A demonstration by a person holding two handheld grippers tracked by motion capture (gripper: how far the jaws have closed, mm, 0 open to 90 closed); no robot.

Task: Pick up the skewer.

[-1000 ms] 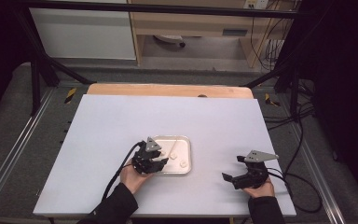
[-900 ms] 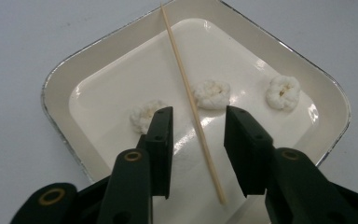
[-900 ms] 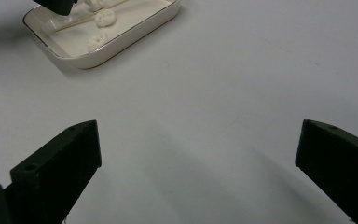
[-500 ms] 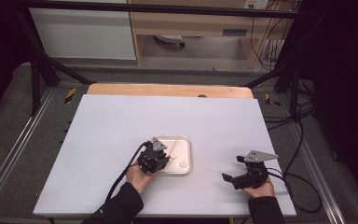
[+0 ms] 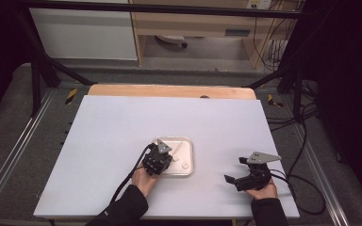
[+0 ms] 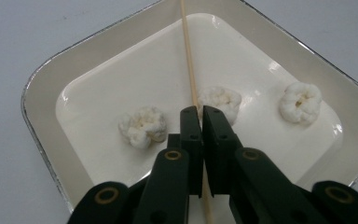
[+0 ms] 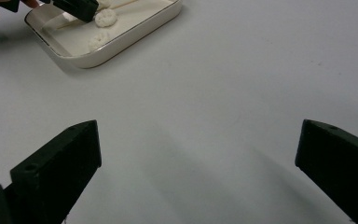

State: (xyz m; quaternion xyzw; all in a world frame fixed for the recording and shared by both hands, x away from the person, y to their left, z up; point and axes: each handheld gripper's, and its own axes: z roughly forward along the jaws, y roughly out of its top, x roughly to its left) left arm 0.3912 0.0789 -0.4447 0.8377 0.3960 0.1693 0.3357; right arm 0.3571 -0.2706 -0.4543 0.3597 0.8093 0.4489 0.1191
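Two black fingers of the left gripper [image 6: 200, 114] are pinching a thin wooden skewer [image 6: 189, 70] between their pads; the jaws have just been closing, and the stick is now lying clamped in the narrow slit between them. Below the fingertips the skewer is running back toward the gripper's body, and beyond them it is stretching straight away across a shallow white tray [image 6: 42, 93] to its far rim. Just left of the fingertips a small white puffy ball [image 6: 143, 126] is sitting on the tray floor. Right past the fingertips, touching the skewer's right side, a second ball [image 6: 221, 100] is resting, partly hidden by the right finger. Farther right, apart from the fingers, a third ball [image 6: 300, 102] is lying near the tray's edge.

Seen from above, the left gripper [image 5: 159, 157] is hanging over the tray's [image 5: 185, 170] left edge on the pale counter [image 5: 122, 127]. Well apart to the right, the right gripper [image 5: 239, 175] is resting in the person's hand with its fingers spread wide and nothing between them; ahead of them in the right gripper view, only bare counter [image 7: 242, 84] is lying, with the tray [image 7: 135, 35] far off to their left.
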